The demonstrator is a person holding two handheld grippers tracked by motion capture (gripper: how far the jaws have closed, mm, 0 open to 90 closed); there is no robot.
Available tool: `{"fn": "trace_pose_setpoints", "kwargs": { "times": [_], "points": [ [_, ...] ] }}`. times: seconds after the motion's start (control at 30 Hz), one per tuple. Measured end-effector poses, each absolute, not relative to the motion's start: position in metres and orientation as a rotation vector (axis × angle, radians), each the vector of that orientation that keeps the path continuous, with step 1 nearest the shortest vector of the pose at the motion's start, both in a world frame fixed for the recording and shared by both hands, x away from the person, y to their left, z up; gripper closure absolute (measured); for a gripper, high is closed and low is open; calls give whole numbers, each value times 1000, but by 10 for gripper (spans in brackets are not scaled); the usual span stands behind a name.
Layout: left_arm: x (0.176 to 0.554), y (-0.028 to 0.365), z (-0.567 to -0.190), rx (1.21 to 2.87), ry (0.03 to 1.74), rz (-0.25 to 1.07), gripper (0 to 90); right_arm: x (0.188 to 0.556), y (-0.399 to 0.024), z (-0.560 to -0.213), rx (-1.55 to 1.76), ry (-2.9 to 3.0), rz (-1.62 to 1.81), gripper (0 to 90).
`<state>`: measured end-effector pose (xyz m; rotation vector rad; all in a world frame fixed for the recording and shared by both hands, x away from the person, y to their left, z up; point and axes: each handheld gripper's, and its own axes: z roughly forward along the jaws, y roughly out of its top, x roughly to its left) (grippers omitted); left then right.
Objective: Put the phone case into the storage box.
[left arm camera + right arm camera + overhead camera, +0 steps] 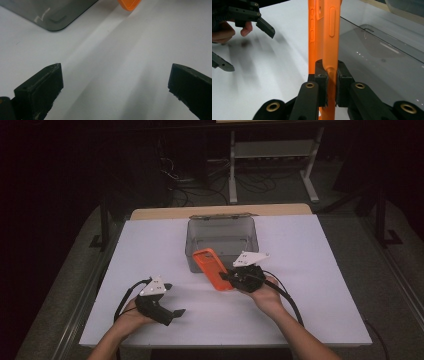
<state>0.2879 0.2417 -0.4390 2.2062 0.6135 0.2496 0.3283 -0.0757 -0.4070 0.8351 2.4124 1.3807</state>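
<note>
High view: orange phone case (pixel 214 269) diagonal.

- In the high view the white table top (pixel 310 285) is bright, but the room around it is very dark.
- That picture looks a bit soft and grainy.
- In the left gripper view long soft grey shadows run across the white surface.
- The two black jaws at the bottom look blurry because they are so close.
- In the right gripper view the orange phone case (pixel 324 32) is lit and quite sharp.
- The grey box (pixel 382 62) beside it shows small shiny spots of light.
- The hand (pixel 227 30) far off looks blurry, with smeared shadows under it.
</note>
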Motion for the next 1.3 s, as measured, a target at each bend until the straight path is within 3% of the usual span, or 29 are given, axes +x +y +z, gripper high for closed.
{"fn": "trace_pose_setpoints", "kwargs": {
  "times": [1.3],
  "points": [
    [289,244,-437,2169,595,253,0,339,-78,-371,896,2382,1394,813]
  ]
}}
